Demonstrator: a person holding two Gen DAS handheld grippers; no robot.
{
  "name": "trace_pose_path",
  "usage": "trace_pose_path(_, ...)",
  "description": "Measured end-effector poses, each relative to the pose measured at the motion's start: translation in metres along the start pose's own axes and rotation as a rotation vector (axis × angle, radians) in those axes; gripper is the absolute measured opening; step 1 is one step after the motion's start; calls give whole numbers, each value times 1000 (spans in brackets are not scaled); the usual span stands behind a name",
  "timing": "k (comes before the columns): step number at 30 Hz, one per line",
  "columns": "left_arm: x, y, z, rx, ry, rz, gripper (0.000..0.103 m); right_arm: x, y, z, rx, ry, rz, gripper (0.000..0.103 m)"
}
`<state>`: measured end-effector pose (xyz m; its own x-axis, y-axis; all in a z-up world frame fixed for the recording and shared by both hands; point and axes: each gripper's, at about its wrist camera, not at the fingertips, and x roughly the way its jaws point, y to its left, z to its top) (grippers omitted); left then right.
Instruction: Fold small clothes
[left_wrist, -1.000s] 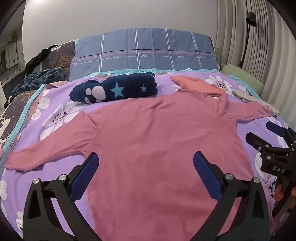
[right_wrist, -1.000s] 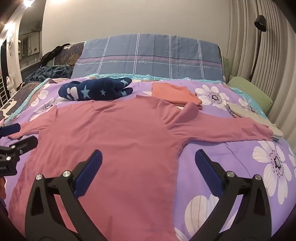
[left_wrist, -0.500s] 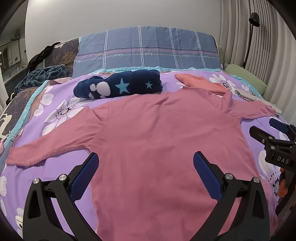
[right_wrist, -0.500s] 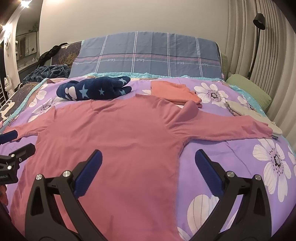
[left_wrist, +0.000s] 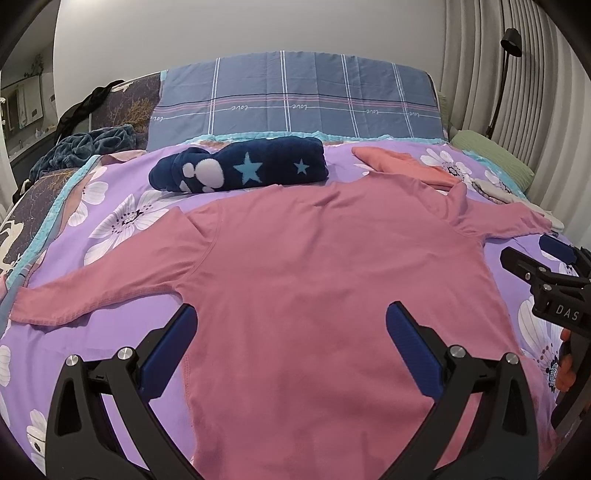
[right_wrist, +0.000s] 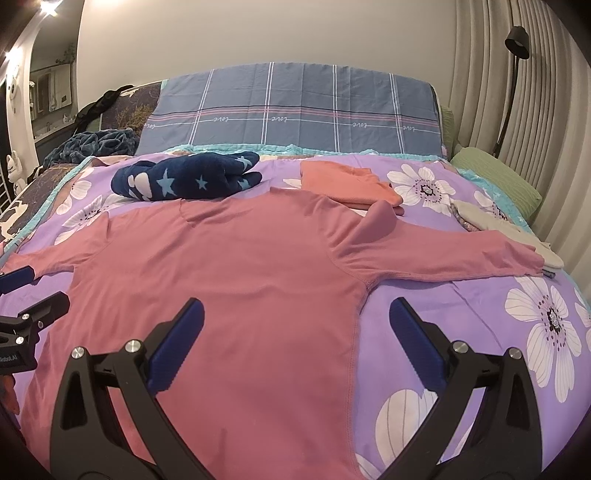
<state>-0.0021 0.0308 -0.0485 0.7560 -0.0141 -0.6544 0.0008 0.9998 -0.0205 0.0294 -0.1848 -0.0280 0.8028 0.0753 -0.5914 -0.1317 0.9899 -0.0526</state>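
Hovering: we hold both grippers above the near part of the bed, neither touching cloth
Left gripper (left_wrist: 291, 328): fingers spread wide apart, nothing between them, over the lower left body of the shirt near its left side seam
Right gripper (right_wrist: 295, 325): fingers also spread wide and empty, straddling the shirt's right side seam below the armpit
Pink long-sleeved shirt (left_wrist: 325, 266): lying flat in the middle of the purple floral bedspread (left_wrist: 122, 221), collar toward the headboard edge, one sleeve reaching the bed's left edge and the other the right edge
Change over the last second: both cameras have risen and eased forward a little, so the shirt sits lower in each view; the shirt itself has not shifted and no fold has started
Meaning for the task: we judge the spreading-out is finished and we are lining up for the first grasp, most likely a sleeve or side edge
Folded orange garment (right_wrist: 347, 182): near the headboard edge, its near corner just under the shirt's right shoulder
Navy star blanket roll (left_wrist: 240, 170): at the headboard edge, just beyond the collar
Risk: the right shoulder puckers upward, so a fold may crease there
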Motion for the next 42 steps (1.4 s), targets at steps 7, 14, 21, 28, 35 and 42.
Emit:
trace_pose_path(7,1,1,1,-4,1,0,102,3,-1,3,4,3,-16,101)
trace_pose_path(14,2,4,1,-14,1,6,102,5,0,3,4,11,-6,101)
trace_pose_path(21,-1,1,0,8,-12,3,102,5,1,1,1,13,-7,101)
trace_pose_path(28,-1,0,1,18,-15,12,102,6,2,1,0,15,-10,101)
trace_pose_path(35,-4,1,1,3,-46,1,102,7,2,-1,3,10,-18,101)
trace_pose_path(42,-3,6,1,-23,-52,3,102,7,0,-1,18,14,-21,101)
